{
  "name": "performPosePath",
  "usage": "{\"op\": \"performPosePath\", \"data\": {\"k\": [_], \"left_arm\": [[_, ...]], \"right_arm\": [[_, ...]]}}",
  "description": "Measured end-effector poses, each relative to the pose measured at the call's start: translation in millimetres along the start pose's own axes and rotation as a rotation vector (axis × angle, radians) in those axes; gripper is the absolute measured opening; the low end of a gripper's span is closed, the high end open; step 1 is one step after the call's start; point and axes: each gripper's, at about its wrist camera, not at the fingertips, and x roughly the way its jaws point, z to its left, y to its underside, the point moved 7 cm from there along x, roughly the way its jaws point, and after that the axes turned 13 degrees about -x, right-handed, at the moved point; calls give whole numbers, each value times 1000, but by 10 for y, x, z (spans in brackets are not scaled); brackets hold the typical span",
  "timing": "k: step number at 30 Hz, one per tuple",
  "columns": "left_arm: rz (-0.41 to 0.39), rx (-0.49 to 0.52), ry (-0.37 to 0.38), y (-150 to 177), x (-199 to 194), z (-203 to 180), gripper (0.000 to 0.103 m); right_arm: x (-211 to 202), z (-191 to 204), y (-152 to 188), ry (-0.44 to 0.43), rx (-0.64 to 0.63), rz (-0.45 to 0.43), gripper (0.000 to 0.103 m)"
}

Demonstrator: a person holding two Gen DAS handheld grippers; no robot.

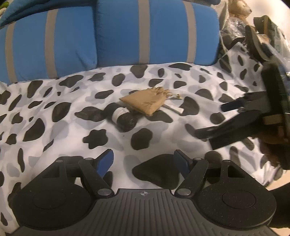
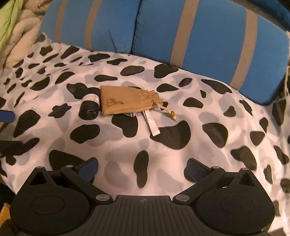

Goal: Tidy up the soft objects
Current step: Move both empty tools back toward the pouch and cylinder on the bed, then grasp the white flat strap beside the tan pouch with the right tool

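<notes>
A tan drawstring pouch [image 1: 145,102] [image 2: 125,102] lies flat on the cow-print cover [image 1: 163,83] [image 2: 208,112]. A black roll with a white band [image 1: 121,116] [image 2: 90,106] lies touching its edge. A white strip [image 1: 174,109] [image 2: 152,125] pokes out from under the pouch. My left gripper [image 1: 145,160] is open and empty, low over the cover, short of the pouch. My right gripper [image 2: 142,168] is open and empty, also short of the pouch; it shows in the left wrist view [image 1: 215,121] at the right, its jaws apart.
Two blue cushions with grey stripes [image 1: 126,32] [image 2: 199,36] stand behind the cover. A beige plush toy and plastic wrapping [image 1: 237,10] lie at the back right. A cream knitted blanket and green cloth [image 2: 18,36] lie at the far left.
</notes>
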Motion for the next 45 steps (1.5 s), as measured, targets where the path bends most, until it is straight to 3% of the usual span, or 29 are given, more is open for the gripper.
{"op": "performPosePath", "data": {"k": [6, 11, 17, 23, 26, 28, 30, 34, 45], "left_arm": [[18, -26, 74, -23, -79, -100, 72], [69, -59, 43, 22, -44, -83, 72], [78, -48, 23, 16, -58, -56, 72], [106, -34, 52, 40, -36, -108, 72], [126, -26, 85, 78, -20, -156, 72], [133, -24, 94, 91, -12, -178, 72], [132, -31, 106, 87, -16, -188, 72], [123, -55, 132, 73, -27, -189, 72], [164, -96, 114, 137, 69, -124, 72]], "right_arm": [[265, -39, -22, -84, 54, 36, 103], [450, -119, -86, -66, 42, 14, 102], [726, -219, -158, -66, 42, 2, 85], [921, -276, -235, -43, 36, -2, 65], [967, -305, -267, -38, 32, -8, 50], [982, -306, -285, -39, 24, 0, 28], [970, -291, -294, -32, 7, 7, 17], [917, -234, -286, -46, -10, 16, 16], [473, -158, -97, -74, 10, 62, 16]]}}
